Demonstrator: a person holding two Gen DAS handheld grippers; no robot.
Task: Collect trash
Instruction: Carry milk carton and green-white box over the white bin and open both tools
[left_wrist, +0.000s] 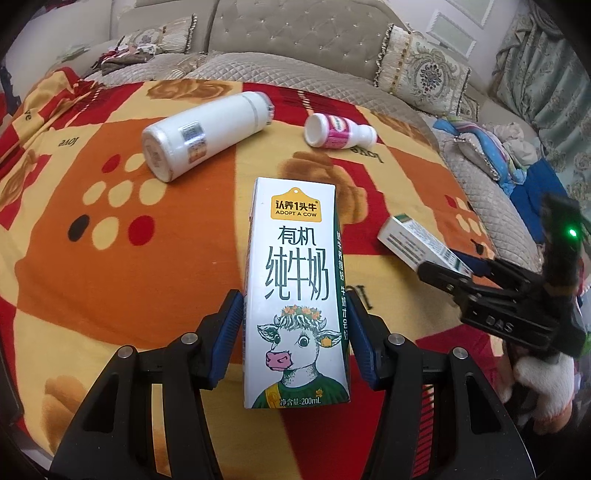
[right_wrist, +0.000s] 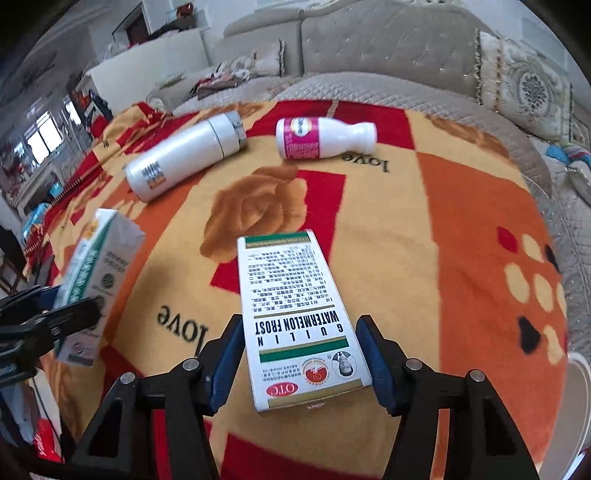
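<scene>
Left wrist view: left claw clamped on milk carton, long axis pointing away, top end far.

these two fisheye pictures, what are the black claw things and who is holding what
Each picture comes from a camera mounted on a hand-held gripper, a two-finger clamp a person carries, one per hand. No robot arm is involved.

The left view looks along the left hand-held gripper, whose blue pads clamp a milk carton. The right view looks along the right hand-held gripper, which is closed on a medicine box. Each gripper also shows at the edge of the other's picture.

Lying on the patterned blanket are a large white bottle and a small pink-labelled bottle, both on their sides. A sofa stands behind.
</scene>
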